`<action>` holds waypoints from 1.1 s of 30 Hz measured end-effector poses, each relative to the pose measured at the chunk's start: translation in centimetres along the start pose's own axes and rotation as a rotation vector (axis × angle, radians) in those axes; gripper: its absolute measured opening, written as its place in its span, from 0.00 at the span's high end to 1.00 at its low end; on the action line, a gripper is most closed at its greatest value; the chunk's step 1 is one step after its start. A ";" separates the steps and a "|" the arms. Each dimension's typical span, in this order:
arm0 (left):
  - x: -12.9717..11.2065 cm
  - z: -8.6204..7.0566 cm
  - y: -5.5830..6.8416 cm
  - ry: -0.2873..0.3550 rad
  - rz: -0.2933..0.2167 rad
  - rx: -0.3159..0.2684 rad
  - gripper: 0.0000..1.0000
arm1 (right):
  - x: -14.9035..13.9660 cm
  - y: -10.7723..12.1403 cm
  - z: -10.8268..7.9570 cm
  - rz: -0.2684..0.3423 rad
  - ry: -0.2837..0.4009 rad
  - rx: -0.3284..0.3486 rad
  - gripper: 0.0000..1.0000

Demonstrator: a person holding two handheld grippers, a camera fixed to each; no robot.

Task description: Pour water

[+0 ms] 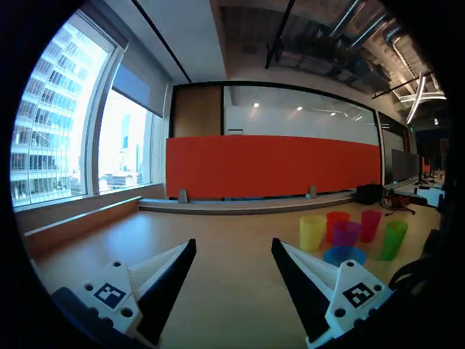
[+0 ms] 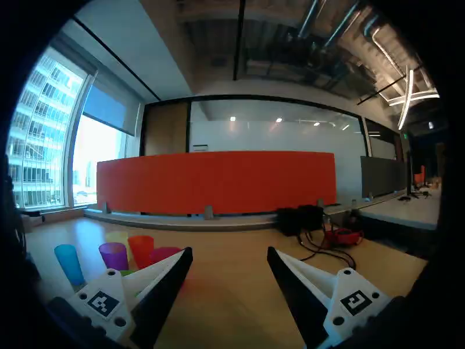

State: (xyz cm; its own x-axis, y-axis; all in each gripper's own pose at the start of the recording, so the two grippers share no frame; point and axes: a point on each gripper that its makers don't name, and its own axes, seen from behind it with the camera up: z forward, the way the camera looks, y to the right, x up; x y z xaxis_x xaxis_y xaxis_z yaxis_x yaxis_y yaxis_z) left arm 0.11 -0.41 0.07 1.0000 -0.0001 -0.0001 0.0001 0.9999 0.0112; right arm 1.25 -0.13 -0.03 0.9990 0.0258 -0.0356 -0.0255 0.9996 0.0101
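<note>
Wood worktop (image 1: 232, 291) holds upright cups (image 1: 346, 232), frame lower right past the left gripper (image 1: 233, 241), lower left beside the right gripper (image 2: 229, 250); both pairs of fingers open, empty.

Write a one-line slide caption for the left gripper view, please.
Open left gripper over a wooden table, coloured plastic cups grouped at the view's right, an orange partition behind.

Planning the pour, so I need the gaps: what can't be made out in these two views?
- Left gripper view: whether the cups hold water; seen side-on, too small.
- Left gripper view: blue cup base, hidden by the left gripper's finger.
- Right gripper view: pink cup, mostly behind the right gripper's finger.
</note>
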 end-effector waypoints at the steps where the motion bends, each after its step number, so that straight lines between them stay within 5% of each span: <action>1: 0.0 0.0 0.0 0.000 0.000 0.000 0.04 | -0.1 0.0 0.0 0.000 -0.003 0.000 0.00; 33: 0.0 0.0 0.0 0.000 0.000 0.000 0.04 | -1.0 -0.4 -0.2 -0.026 -0.035 0.001 0.00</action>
State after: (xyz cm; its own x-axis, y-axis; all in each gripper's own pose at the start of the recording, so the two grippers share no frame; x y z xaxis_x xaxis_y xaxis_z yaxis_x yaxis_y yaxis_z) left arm 0.15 -0.44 0.09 1.0000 0.0000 0.0000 0.0000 0.9999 0.0112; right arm 0.23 -0.54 -0.21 1.0000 -0.0006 -0.0013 0.0006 0.9999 0.0107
